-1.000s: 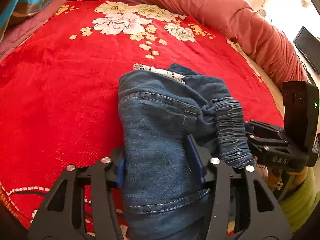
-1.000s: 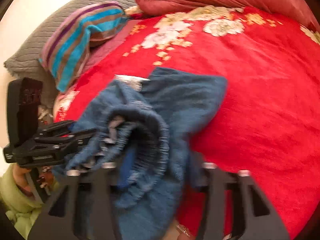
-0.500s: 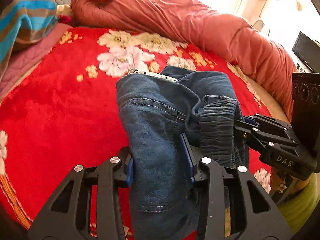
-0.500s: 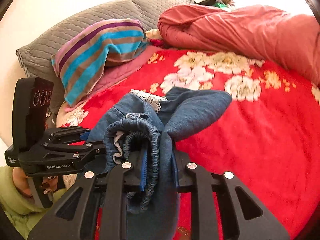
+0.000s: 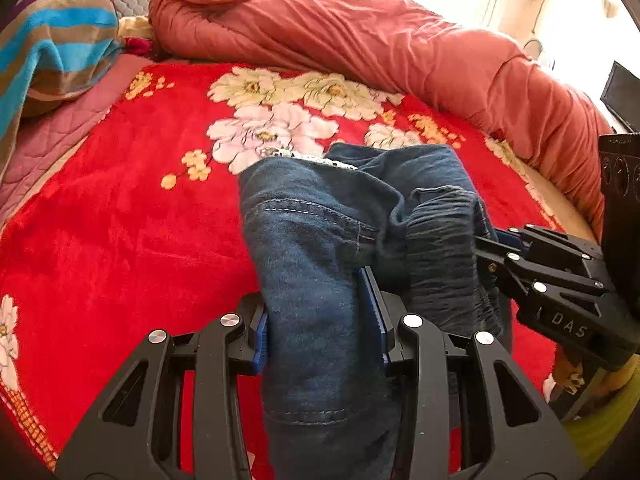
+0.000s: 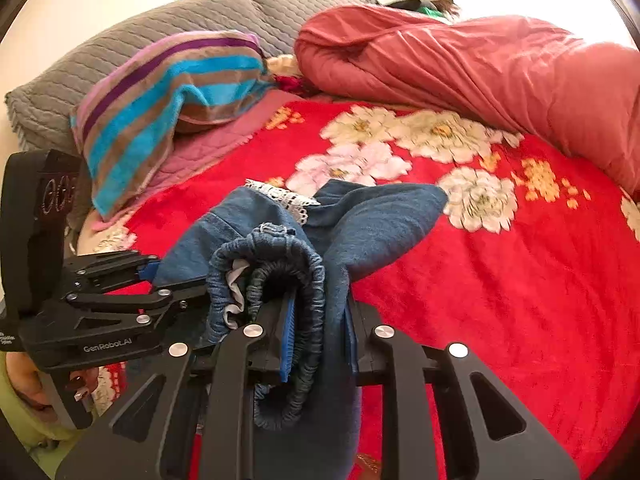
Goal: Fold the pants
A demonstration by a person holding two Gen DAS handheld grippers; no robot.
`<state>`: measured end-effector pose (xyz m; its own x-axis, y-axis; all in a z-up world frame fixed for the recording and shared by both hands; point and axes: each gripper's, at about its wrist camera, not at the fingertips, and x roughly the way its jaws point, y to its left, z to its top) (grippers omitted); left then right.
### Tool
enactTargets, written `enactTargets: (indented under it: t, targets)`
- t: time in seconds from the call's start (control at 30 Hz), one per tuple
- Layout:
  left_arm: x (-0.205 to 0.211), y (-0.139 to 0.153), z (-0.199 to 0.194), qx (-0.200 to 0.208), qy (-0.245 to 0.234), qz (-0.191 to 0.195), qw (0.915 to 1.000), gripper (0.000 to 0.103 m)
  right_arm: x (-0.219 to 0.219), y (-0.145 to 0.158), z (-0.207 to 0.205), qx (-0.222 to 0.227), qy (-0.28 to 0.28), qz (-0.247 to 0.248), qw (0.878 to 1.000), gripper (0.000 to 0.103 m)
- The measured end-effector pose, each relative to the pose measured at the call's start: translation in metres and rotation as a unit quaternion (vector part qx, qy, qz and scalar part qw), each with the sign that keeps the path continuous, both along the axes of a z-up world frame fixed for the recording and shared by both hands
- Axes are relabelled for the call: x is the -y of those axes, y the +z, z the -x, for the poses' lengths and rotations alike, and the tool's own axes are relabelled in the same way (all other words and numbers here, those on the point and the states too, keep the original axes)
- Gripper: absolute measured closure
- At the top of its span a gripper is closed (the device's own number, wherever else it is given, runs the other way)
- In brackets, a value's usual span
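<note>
Both clamped: left gripper (image 5: 320, 320) on denim panel, right gripper (image 6: 316, 332) on elastic waistband of dark blue denim pants (image 5: 344, 216), bundle mid-frame over red floral plush blanket (image 5: 120, 240), long axis running straight away, grippers side by side, equally near.
</note>
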<state>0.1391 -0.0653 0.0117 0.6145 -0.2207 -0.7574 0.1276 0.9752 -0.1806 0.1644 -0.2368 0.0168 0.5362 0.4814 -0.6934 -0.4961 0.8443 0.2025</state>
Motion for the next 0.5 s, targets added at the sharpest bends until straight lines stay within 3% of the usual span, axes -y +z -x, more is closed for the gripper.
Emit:
enactTargets:
  t: [0.1, 0.17, 0.3, 0.43, 0.5]
  targets:
    - [-0.004, -0.013, -0.003, -0.019, 0.01, -0.007, 0.9998, 0.069, 0.005, -0.013, -0.006, -0.018, -0.032, 0.029, 0.999, 0.073]
    - [-0.006, -0.019, -0.003, -0.026, 0.013, -0.008, 0.9996, 0.062, 0.01, -0.023, -0.01, -0.041, -0.049, 0.039, 0.997, 0.06]
    - [-0.009, -0.025, -0.001, -0.032, 0.017, -0.014, 0.9993, 0.056, 0.022, -0.04, -0.016, -0.076, -0.075, 0.034, 0.994, 0.054]
    - [-0.011, -0.02, 0.006, -0.027, 0.02, -0.012, 0.9994, 0.052, 0.031, -0.029, -0.005, -0.057, -0.084, 0.016, 0.995, 0.052]
    - [-0.013, -0.014, 0.012, -0.02, 0.023, -0.007, 0.9995, 0.047, 0.036, -0.013, 0.008, -0.028, -0.089, 0.005, 0.996, 0.036]
